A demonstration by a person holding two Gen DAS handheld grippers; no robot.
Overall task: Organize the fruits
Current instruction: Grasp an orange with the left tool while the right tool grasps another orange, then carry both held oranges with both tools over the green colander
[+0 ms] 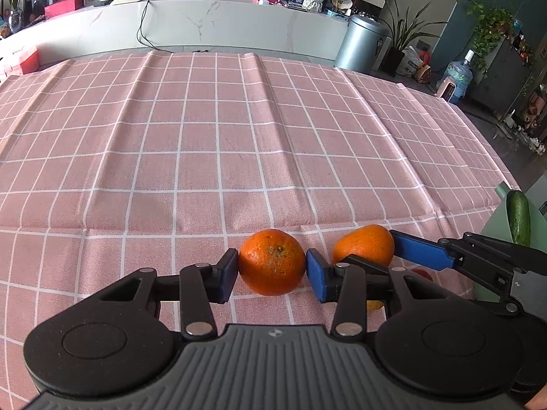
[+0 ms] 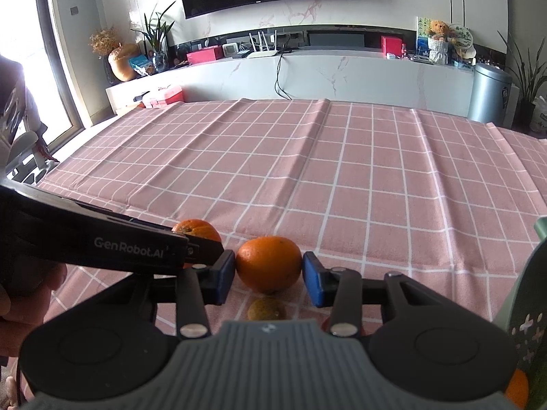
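Note:
In the left wrist view my left gripper (image 1: 271, 270) is shut on an orange (image 1: 271, 261), its blue pads pressing both sides, just above the pink checked tablecloth (image 1: 205, 136). To its right, my right gripper (image 1: 367, 253) holds a second orange (image 1: 364, 244). In the right wrist view my right gripper (image 2: 269, 271) is shut on that orange (image 2: 269, 263). The left gripper's body (image 2: 130, 249) crosses at left, with its orange (image 2: 196, 229) partly hidden behind it. A small yellowish fruit (image 2: 266, 309) lies on the cloth below the held orange.
A pale green tray (image 1: 506, 218) at the right edge holds a cucumber (image 1: 519, 217). Its patterned wall (image 2: 530, 324) stands at right in the right wrist view, with another orange (image 2: 516, 387) beside it. A red fruit (image 1: 422, 273) peeks behind the right gripper.

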